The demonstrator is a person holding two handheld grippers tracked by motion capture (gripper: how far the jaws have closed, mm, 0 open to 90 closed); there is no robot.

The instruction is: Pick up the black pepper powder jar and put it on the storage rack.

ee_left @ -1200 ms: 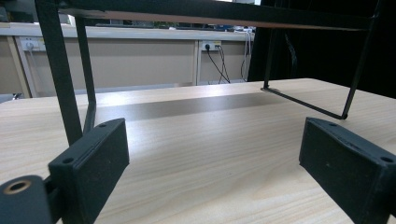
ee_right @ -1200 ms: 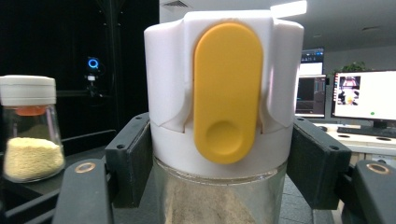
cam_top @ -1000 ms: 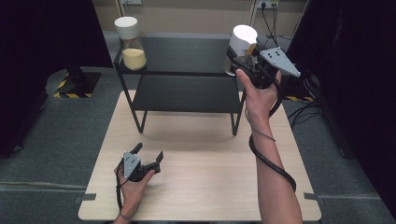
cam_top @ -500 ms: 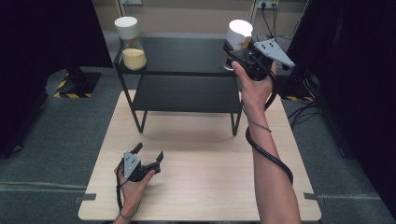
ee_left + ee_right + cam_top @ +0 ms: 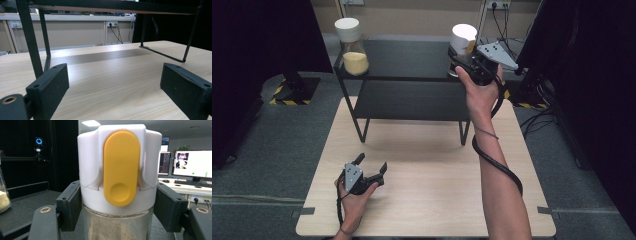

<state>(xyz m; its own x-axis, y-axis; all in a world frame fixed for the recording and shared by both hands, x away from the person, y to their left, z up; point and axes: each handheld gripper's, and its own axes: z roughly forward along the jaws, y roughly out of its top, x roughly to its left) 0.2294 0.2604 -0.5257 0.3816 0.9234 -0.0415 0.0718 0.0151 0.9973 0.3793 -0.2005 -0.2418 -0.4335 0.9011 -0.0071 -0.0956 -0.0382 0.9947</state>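
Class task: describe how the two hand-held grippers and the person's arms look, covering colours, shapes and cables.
Both the left gripper and the right gripper are black with two blocky jaws. Each carries a grey three-cornered plate on top. A black cable trails from each along the forearm. The forearms are bare, without sleeves.

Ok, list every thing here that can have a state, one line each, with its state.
right claw: shut on the jar with the yellow latch, at the neck under its lid.
jar with the yellow latch: upright, white lid on, latch down, pale powder inside.
left claw: open, nothing between its jaws, low over the table.
second jar: upright on the shelf rack, white lid on, partly full of yellow grains.
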